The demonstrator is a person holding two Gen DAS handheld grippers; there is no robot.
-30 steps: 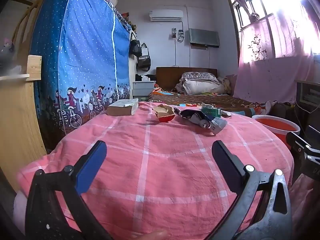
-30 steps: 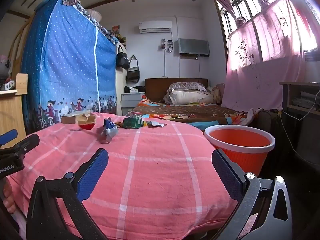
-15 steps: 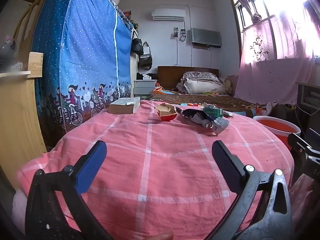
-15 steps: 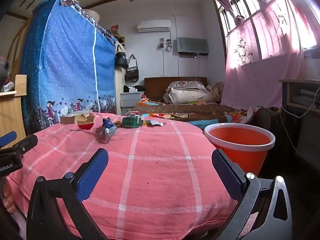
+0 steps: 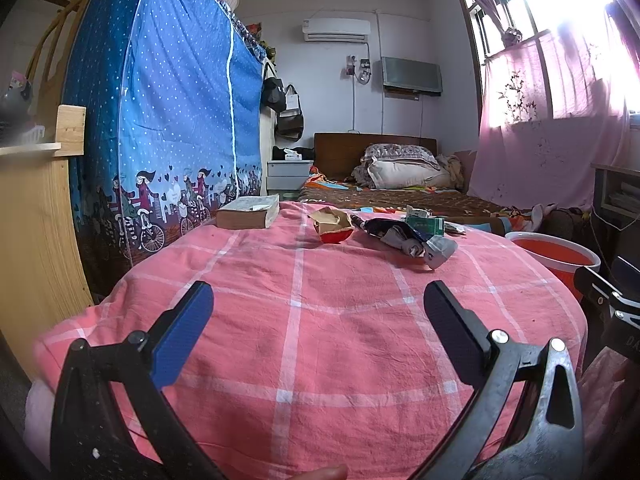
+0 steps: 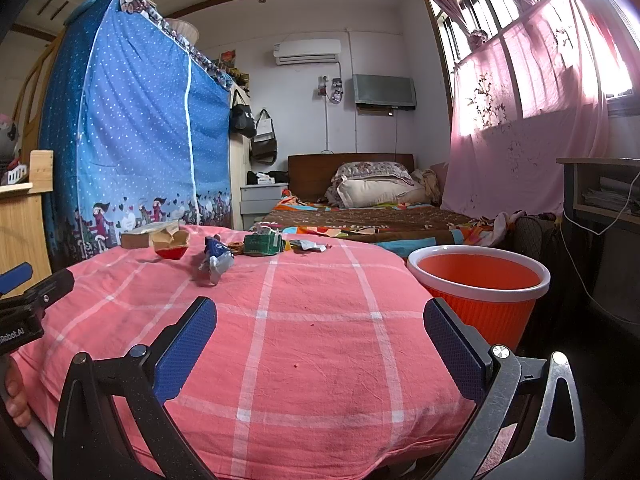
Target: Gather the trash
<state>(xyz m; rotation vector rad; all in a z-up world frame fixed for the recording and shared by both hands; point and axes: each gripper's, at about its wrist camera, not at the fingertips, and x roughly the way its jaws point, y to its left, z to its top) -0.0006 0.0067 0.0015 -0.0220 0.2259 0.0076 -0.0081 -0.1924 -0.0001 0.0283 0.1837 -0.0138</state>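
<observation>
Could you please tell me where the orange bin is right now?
In the right wrist view, the orange bin stands on the floor at right, beside the pink checked cloth, in front of the bed.

Left wrist view: orange bin only partly seen, its right side behind the right gripper, itself cut by the frame edge. Green packet half hidden behind the crumpled wrapper; print illegible. Right wrist view: left gripper cropped at left edge. Small scraps beyond the packet too small to identify.
</observation>
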